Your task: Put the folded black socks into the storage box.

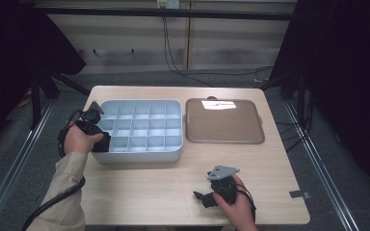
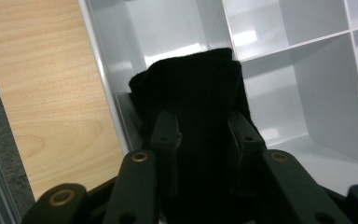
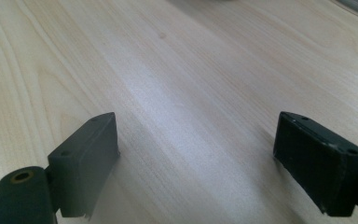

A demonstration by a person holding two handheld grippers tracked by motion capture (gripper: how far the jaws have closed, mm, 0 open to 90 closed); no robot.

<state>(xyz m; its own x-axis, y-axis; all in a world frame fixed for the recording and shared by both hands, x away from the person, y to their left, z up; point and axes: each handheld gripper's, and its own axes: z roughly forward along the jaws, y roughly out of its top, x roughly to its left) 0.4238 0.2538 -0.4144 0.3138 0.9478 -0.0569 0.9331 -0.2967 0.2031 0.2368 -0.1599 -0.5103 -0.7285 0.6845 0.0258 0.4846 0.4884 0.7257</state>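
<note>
Matt black cloth [image 2: 193, 107] sits in a glossy white plastic organizer [image 2: 307, 70] on smooth pale wood table [image 2: 42, 93].

Dim room, overhead glare, soft focus

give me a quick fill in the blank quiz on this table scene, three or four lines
1. The left gripper is shut on a folded cloth coloured ____.
2. That cloth hangs over the white organizer tray at its ____ edge in the high view.
3. The right gripper has its jaws ____ over the bare table.
4. The brown tray lies to the ____ of the white one in the high view.

Missing words: black; left; open; right
</note>
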